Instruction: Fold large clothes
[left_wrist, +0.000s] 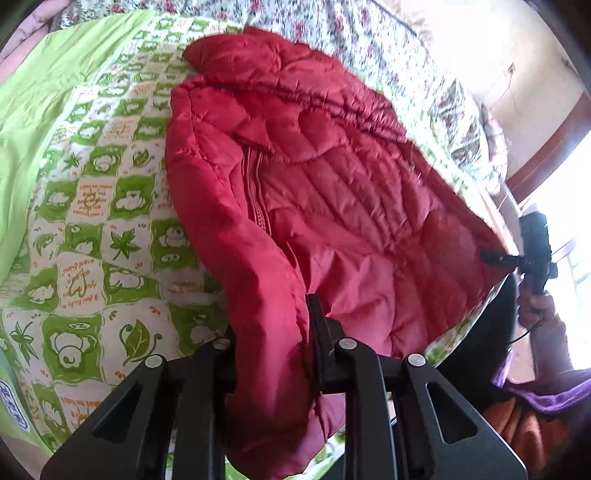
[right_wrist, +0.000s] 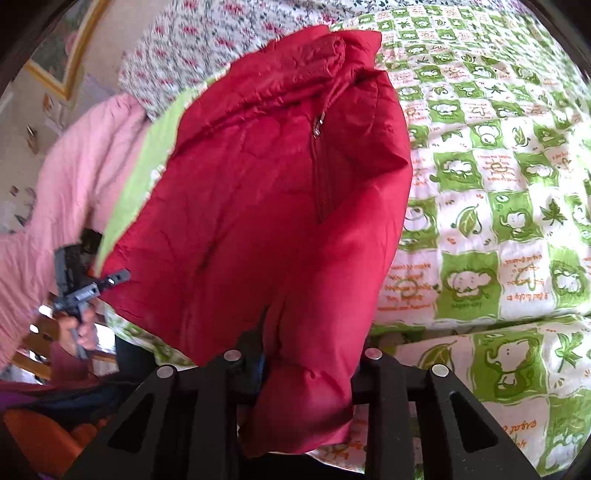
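Note:
A red quilted puffer jacket lies spread on a bed, zipper up, collar at the far end. My left gripper is shut on the jacket's near edge; red fabric bunches between its fingers. In the right wrist view the same jacket fills the middle, and my right gripper is shut on its near hem, fabric draped over the jaws. Each gripper shows in the other's view: the right one at the jacket's right corner, the left one at the left corner.
The bed has a green and white cartoon-print quilt and a floral sheet at the far end. A pink blanket lies at the left. A bright window is at the right.

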